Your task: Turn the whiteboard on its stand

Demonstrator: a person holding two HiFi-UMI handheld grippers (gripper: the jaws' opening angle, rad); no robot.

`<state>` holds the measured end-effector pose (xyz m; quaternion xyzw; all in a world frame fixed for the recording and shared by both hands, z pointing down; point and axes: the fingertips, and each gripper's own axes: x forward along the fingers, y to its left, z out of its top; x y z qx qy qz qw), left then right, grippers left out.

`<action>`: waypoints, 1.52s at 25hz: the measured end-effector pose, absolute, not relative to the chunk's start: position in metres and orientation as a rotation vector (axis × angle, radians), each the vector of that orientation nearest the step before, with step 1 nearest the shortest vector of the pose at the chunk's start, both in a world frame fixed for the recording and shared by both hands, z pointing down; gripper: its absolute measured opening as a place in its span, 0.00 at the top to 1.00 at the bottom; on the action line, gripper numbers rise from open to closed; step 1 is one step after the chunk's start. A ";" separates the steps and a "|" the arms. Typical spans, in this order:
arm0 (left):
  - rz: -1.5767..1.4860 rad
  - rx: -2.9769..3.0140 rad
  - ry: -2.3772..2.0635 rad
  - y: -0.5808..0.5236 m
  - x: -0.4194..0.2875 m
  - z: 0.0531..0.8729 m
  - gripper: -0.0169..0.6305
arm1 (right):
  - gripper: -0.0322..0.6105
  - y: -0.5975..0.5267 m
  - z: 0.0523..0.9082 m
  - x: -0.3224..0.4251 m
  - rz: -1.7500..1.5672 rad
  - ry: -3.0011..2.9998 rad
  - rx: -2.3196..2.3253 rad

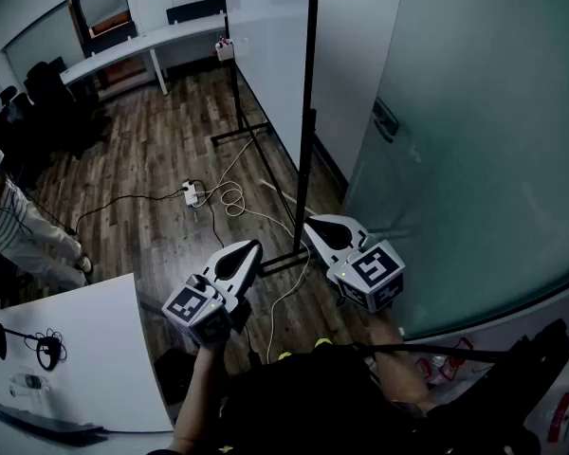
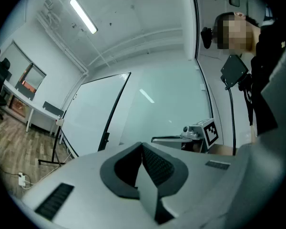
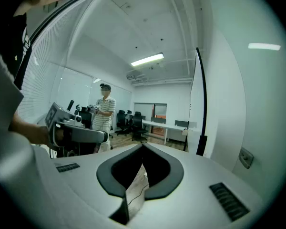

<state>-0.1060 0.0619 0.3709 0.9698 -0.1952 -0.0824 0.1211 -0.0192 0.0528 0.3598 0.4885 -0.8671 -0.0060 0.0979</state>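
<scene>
The whiteboard stands upright in its black stand, whose post rises just beyond my grippers. My left gripper hovers over the floor left of the post's foot, shut and empty. Level with it on the post's right, my right gripper is also shut with nothing in it. Neither touches the board or stand. In the left gripper view the left gripper faces the whiteboard. In the right gripper view the right gripper looks past the post.
A frosted glass wall with a handle fills the right. A power strip and cables lie on the wood floor by the stand's feet. A white table is at lower left, with a person beside it. A desk and chairs stand further off.
</scene>
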 end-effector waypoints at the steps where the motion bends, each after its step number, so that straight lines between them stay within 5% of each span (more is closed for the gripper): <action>1: -0.241 2.831 -0.570 0.062 -0.105 0.371 0.98 | 0.96 0.052 0.359 -0.019 -0.019 -2.566 1.446; 38: -0.207 2.807 -0.682 0.000 -0.104 0.378 0.98 | 0.95 -0.015 0.359 0.020 -0.010 -2.566 1.568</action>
